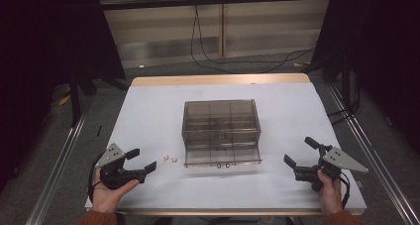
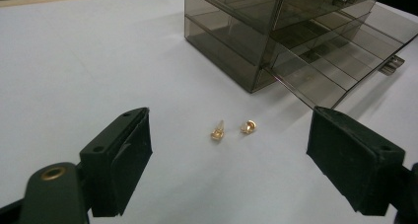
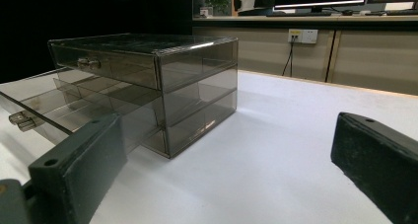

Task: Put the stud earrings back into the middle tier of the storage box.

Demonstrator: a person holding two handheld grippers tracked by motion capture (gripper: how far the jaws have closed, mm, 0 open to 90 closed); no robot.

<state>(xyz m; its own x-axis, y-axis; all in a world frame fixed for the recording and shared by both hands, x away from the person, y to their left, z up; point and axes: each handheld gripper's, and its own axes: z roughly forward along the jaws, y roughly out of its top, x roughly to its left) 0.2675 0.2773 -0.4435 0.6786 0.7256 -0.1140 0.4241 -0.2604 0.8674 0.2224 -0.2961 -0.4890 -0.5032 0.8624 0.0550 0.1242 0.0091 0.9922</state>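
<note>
Now your left gripper (image 1: 140,162) rests low on the white desk (image 1: 148,111), its fingers (image 2: 123,160) spread wide and grasping nothing. Two small gold pieces (image 2: 232,129) lie on the bare desk just past them, at about one o'clock from your left hand (image 1: 111,188) in the high view and dead ahead between the fingers in the left gripper view. The left piece (image 2: 217,130) points its long axis away from you, toward twelve o'clock; the right piece (image 2: 248,127) looks rounder. Both sit just beside the smoky drawer box (image 1: 221,123), whose bottom drawer (image 1: 223,158) stands pulled out at three o'clock from them. Your right gripper (image 1: 300,158), fingers likewise released, waits well apart across the box. Your left hand is plainly the nearer; a short forward reach should bring the fingers over the pieces.
</note>
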